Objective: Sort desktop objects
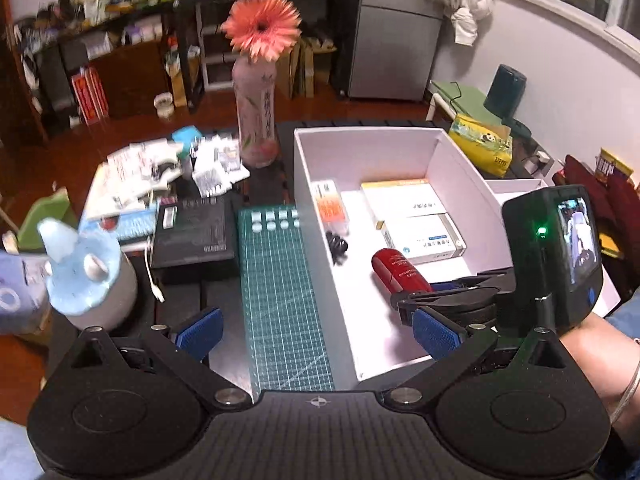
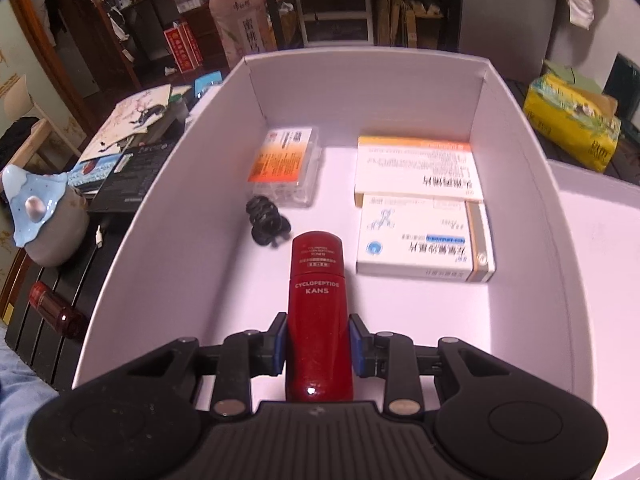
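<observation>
Right claw grasping red bottle inside white box, medicine packs ahead-right, left claw released above green mat

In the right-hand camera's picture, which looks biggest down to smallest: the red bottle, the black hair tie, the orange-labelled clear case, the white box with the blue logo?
1. Red bottle, though it sits nearest the camera, which inflates it.
2. White box with the blue logo.
3. Orange-labelled clear case, farther back, so it may be nearer the box's size than it looks.
4. Black hair tie.
</observation>
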The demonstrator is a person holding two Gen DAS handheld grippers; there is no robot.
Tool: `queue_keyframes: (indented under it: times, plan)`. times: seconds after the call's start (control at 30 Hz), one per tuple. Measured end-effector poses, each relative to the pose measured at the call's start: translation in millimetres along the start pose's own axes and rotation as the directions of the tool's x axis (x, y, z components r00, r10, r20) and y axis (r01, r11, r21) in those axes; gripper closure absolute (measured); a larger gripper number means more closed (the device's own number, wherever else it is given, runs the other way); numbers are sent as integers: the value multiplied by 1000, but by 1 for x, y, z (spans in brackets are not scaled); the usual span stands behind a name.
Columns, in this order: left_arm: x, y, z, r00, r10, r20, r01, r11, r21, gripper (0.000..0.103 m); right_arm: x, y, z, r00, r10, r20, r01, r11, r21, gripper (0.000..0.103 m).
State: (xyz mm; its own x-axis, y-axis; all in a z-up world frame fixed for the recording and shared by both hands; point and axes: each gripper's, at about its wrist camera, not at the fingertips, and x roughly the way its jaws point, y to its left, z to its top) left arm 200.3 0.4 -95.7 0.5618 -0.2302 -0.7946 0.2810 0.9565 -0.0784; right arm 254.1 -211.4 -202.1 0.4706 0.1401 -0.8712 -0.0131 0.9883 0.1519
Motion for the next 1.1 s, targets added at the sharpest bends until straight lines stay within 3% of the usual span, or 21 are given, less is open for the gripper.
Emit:
queue_keyframes:
  times: [0.17, 0.37, 0.73, 1.1]
  plan:
    - [-4, 21, 2, 1000, -6, 13, 7, 998, -65, 1, 6, 11, 4, 998, -31, -54, 27, 998, -64, 74]
    - [-13, 27, 2, 999, -26, 34, 28, 999, -47, 1, 16, 13, 19, 985, -33, -172, 17, 996, -93, 74]
    - [-16, 39, 2, 998, -37, 55, 42, 996, -74, 1, 30, 20, 30, 962, -5, -273, -5, 999, -35, 74]
    - [-19, 47, 1, 998, -11, 60, 16, 997, -79, 1, 41, 28, 32, 947, 48, -318, -37, 998, 41, 74]
